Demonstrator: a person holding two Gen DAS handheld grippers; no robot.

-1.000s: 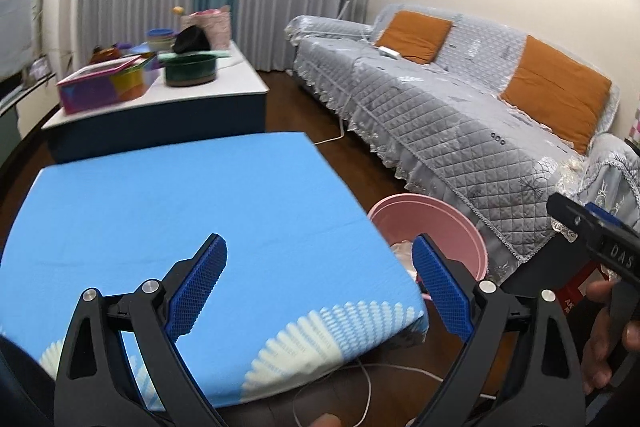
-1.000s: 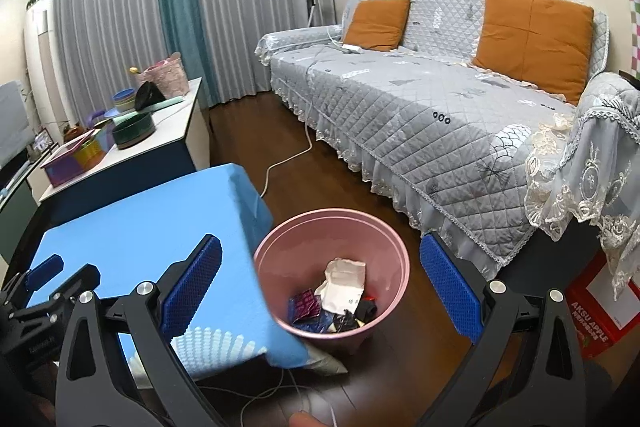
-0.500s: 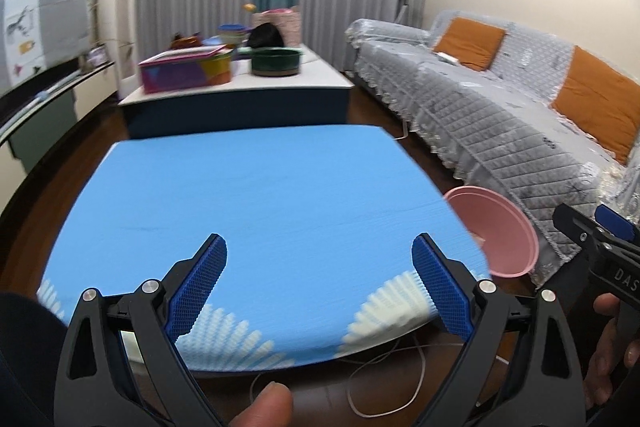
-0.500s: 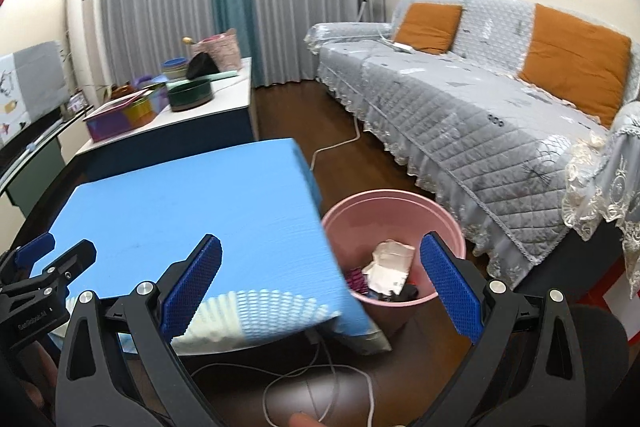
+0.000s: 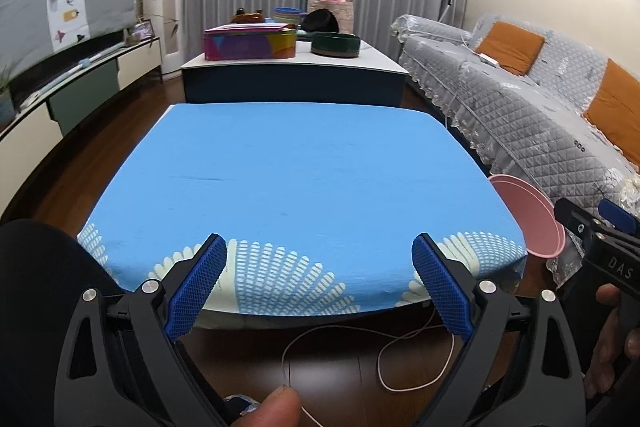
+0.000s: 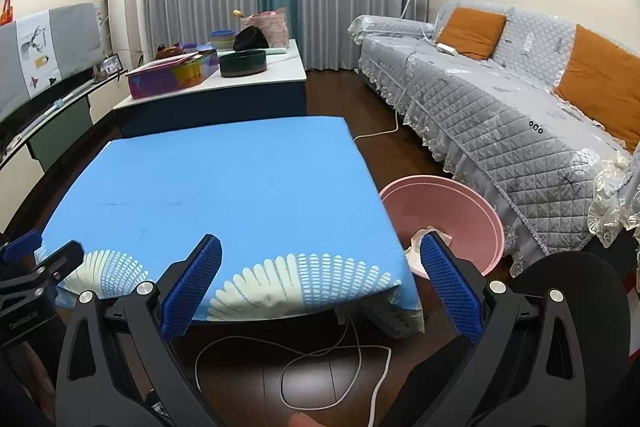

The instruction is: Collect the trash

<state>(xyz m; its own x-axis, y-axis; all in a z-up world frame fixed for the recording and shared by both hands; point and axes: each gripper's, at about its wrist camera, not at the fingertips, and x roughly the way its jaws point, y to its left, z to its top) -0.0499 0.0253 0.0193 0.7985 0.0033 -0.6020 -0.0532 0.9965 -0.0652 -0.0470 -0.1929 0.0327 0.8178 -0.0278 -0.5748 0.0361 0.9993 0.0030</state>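
Both the left gripper (image 5: 318, 281) and right gripper (image 6: 320, 281) are spread wide and hold nothing, while the light, soft crumpled white paper (image 6: 425, 234) sits in the round pink plastic bin (image 6: 472, 205) at lower right, easy to pinch by an edge.

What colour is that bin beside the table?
Pink; the bin shows best in the right wrist view.

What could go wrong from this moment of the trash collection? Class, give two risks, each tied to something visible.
1. A loose white cable loops over the floor just below both open tools; a step or a low sweep might snag it.
2. The pink bin sits tight against the blue table's corner, its near side partly hidden behind the right tool, so a drop could miss it, or the left tool could knock it.
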